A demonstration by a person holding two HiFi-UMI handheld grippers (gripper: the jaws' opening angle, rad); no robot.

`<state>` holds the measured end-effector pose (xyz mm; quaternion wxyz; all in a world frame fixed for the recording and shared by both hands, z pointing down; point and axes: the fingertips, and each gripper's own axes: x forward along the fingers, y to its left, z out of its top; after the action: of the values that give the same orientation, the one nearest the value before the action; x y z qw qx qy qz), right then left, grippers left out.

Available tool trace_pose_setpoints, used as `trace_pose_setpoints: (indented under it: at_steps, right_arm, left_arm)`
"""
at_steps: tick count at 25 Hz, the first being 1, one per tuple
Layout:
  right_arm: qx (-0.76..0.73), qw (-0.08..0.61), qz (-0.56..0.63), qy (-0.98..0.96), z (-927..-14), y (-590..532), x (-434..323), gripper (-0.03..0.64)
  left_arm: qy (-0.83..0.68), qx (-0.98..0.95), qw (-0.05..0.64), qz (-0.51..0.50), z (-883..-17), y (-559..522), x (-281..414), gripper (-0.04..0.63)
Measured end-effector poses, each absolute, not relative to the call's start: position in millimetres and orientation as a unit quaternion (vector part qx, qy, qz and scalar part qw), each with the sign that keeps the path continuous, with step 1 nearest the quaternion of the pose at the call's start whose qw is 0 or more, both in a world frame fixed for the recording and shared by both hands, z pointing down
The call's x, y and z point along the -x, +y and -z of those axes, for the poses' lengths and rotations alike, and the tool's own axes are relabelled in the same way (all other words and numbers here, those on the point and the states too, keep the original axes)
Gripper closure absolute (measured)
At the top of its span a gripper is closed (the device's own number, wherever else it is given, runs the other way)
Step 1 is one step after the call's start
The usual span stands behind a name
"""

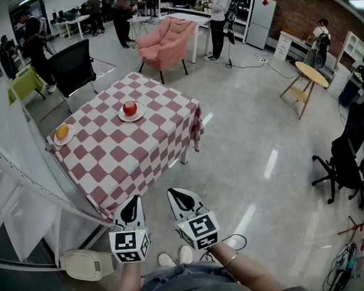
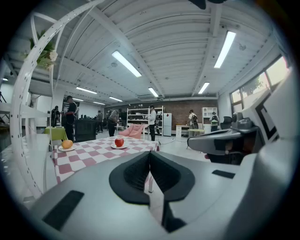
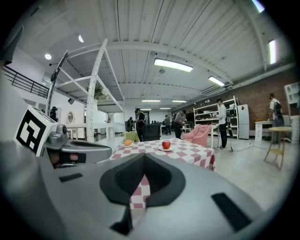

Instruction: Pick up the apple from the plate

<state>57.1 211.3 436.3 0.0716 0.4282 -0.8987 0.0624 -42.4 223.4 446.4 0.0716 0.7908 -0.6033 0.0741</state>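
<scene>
Both grippers hang just off the near corner of the table [image 1: 126, 153], well short of the fruit. The left gripper [image 1: 134, 201] has its jaws pressed together on nothing, and the right gripper [image 1: 176, 194] likewise shows its tips meeting, empty. The apple [image 1: 129, 107] sits on a white plate [image 1: 140, 115] toward the table's far side, ahead of and beyond both jaws; an orange [image 1: 62, 131] lies at the table's left edge. Being round, the apple offers no long axis. The left gripper seems slightly better aligned, though neither is clearly nearer.
</scene>
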Motion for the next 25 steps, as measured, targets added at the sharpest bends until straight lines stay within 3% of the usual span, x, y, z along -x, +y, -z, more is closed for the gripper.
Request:
trace_pose_setpoints:
  at_steps: [25]
  right_arm:
    - [-0.44,0.066,-0.09,-0.891,-454.4,202.0,-105.3,0.607]
  left_arm:
    - [-0.621,-0.778,0.074,-0.052,-443.6,220.5,14.4,0.578]
